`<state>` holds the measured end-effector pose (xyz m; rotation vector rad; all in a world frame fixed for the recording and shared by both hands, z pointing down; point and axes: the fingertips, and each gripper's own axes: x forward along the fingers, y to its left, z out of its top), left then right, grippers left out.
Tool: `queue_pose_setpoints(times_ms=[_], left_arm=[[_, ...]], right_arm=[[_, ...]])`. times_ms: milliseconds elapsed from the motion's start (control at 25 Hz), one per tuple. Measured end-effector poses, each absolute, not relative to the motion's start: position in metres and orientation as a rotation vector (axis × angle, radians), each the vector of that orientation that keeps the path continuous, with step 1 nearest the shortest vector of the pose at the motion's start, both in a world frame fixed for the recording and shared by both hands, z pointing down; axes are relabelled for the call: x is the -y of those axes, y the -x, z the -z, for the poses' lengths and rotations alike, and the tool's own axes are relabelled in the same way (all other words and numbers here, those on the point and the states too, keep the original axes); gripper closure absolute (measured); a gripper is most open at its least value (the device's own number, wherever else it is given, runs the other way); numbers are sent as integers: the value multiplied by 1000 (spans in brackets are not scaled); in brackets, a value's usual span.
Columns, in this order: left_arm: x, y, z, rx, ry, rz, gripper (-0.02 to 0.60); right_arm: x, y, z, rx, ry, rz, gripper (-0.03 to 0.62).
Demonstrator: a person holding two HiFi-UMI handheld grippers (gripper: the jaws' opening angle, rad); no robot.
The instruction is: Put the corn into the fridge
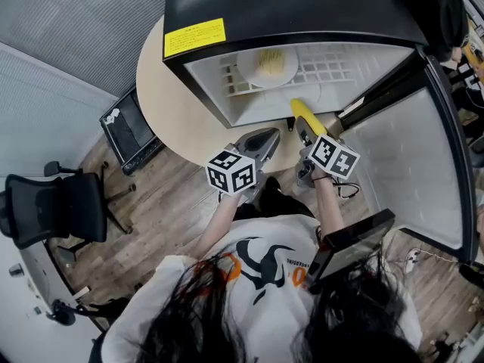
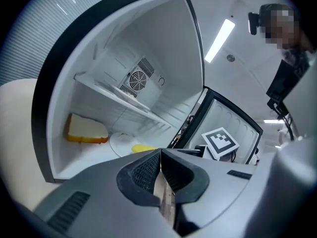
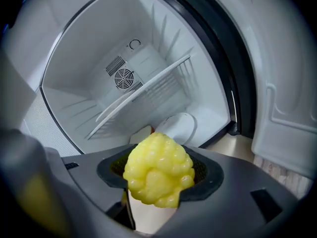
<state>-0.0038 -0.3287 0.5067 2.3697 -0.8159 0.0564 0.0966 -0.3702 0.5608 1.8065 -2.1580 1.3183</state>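
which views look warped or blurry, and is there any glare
Head view: sharp, fridge edges bow slightly. Left gripper view: heavy fisheye, dark corners, ceiling light blown out. Right gripper view: same fisheye, corn close and a little soft.

Glossy knobbly corn (image 3: 157, 170); smooth white plastic fridge (image 2: 173, 48) lining; matt grey left gripper (image 2: 161, 162) with ribbed black pads (image 2: 146, 172); wood-plank floor (image 1: 174, 210).

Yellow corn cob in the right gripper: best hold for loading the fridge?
Grip the yellow corn cob across its round body near the rear end, jaws closing from its two sides, as the right gripper does. The cob is long, so its free end sticks out ahead of the jaws toward the open white-lined fridge.
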Motion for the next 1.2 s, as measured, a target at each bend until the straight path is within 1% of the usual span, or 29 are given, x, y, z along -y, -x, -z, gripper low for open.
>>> queue_pose_setpoints(times_ms=[400, 680, 1200], left_arm=[[348, 10, -513, 866, -2345, -66, 569], [355, 11, -518, 875, -2331, -73, 569], [359, 20, -521, 894, -2319, -83, 569]], right_arm=[[395, -93, -595, 2117, -1710, -1175, 338], [410, -84, -600, 2133, -1612, -930, 338], [437, -74, -612, 2084, -1498, -634, 338]])
